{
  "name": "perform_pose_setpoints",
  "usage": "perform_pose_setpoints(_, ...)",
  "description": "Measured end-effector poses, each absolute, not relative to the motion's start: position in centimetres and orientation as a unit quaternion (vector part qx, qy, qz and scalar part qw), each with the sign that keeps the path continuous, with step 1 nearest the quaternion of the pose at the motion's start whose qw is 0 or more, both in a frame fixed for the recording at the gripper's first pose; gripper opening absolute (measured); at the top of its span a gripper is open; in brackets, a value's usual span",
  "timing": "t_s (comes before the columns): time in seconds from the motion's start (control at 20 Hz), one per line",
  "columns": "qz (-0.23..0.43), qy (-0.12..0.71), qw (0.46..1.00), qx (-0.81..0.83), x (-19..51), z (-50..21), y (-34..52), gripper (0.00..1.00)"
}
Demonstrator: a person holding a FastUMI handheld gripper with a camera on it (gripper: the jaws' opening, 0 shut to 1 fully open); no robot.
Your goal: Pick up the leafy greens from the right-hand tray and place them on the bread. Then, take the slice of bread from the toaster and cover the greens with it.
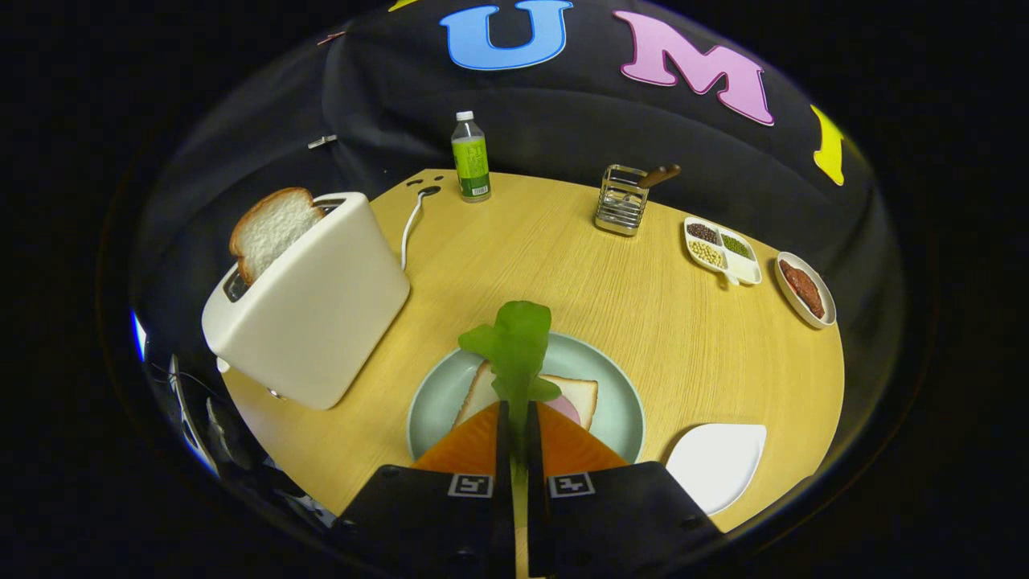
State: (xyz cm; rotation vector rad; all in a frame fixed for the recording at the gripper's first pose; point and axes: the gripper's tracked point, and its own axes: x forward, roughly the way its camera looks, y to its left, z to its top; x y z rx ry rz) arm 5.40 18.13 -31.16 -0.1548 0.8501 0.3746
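The gripper [518, 418] is clenched on the greens [514, 346] — both fingers press the stem, leaves sticking out ahead, above the bread [580, 396] on the plate [623, 402]. A second slice [269, 229] stands in the toaster [313, 305] to the left — the white tray [715, 465] lies right of the plate.

Round pale wood-grain counter [611, 273] under even light, backed by draped black cloth wall [386, 88], dark beyond its edge.
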Motion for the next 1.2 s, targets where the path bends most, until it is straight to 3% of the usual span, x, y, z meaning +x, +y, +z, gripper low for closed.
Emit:
perform_pose_setpoints(0.2, 0.169, 0.411, 0.891, -0.089, 5.6, -32.0, 17.9, 0.22)
perform_pose_setpoints(0.4, 0.166, 0.407, 0.893, -0.101, 6.0, -32.5, 17.8, 0.4)
perform_pose_setpoints(0.5, 0.162, 0.403, 0.895, -0.102, 5.9, -32.4, 17.9, 0.61)
perform_pose_setpoints(0.65, 0.163, 0.384, 0.903, -0.1, 6.2, -31.3, 18.1, 1.0)
perform_pose_setpoints(1.2, 0.197, 0.284, 0.938, -0.04, 6.8, -20.1, 23.5, 0.98)
